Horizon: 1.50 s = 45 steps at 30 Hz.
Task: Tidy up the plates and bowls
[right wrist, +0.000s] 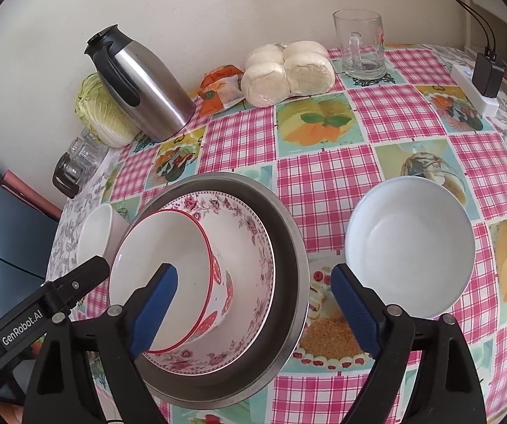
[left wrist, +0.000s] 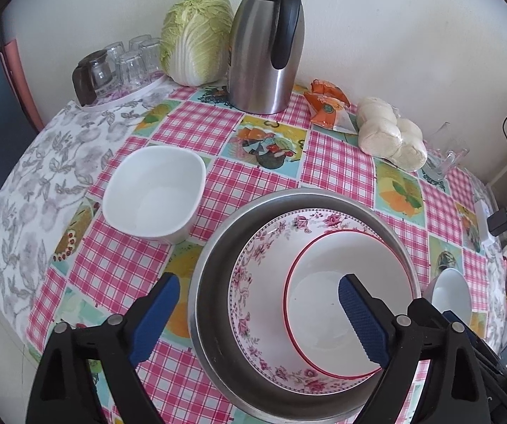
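A metal basin (left wrist: pixel 204 282) (right wrist: pixel 288 247) stands on the checked tablecloth with a floral bowl (left wrist: pixel 253 268) (right wrist: pixel 250 243) nested in it. A white red-rimmed bowl (left wrist: pixel 341 265) (right wrist: pixel 161 243) sits tilted inside the floral one. My left gripper (left wrist: pixel 258 282) is open and straddles the basin's left rim, one finger above the red-rimmed bowl. My right gripper (right wrist: pixel 253 272) is open too, with one finger over that bowl and the other outside the basin's right rim. Neither holds anything. A white square bowl (left wrist: pixel 154 194) (right wrist: pixel 94 233) sits to the left, and a pale round bowl (right wrist: pixel 409 240) (left wrist: pixel 451 293) to the right.
Along the wall stand a steel thermos jug (left wrist: pixel 264 53) (right wrist: pixel 140 81), a cabbage (left wrist: pixel 197 35), upturned glasses on a tray (left wrist: pixel 123 67), an orange packet (left wrist: pixel 327 102), bagged buns (right wrist: pixel 285 70) and a glass mug (right wrist: pixel 359 46). A power strip (right wrist: pixel 476 88) lies at the far right.
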### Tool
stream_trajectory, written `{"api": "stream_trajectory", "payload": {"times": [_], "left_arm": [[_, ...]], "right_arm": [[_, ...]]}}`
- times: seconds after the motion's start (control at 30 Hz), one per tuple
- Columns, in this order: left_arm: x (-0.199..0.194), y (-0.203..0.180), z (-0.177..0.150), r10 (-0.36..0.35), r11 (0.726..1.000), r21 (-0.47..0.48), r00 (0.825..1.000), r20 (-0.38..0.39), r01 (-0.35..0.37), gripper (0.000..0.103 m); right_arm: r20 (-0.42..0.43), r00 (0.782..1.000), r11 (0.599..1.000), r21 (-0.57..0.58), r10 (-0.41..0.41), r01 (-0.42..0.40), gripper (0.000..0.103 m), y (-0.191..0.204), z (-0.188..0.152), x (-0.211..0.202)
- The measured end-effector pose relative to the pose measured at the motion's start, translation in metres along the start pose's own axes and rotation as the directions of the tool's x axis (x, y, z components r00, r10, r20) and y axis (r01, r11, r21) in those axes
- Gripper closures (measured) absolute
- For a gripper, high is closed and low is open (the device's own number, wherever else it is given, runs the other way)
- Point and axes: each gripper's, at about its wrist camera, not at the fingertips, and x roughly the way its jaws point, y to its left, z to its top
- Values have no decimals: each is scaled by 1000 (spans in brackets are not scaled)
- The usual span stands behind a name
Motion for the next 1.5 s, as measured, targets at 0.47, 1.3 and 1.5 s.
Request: {"api": "stream_trajectory", "payload": {"times": [0.47, 1.3, 1.5], "left_arm": [[-5, 21, 4, 127, 992, 5, 989, 74, -128, 0], [-16, 69, 16, 64, 993, -105, 992, 106, -53, 0], [-12, 87, 15, 58, 989, -140, 993, 100, -44, 0]], "right_arm": [[19, 1000, 1000, -10, -23, 23, 3, 2, -1, 1], [191, 948, 967, 55, -255, 250, 4, 17, -4, -33], [188, 934, 953, 70, -304, 296, 4, 15, 0, -41]]}}
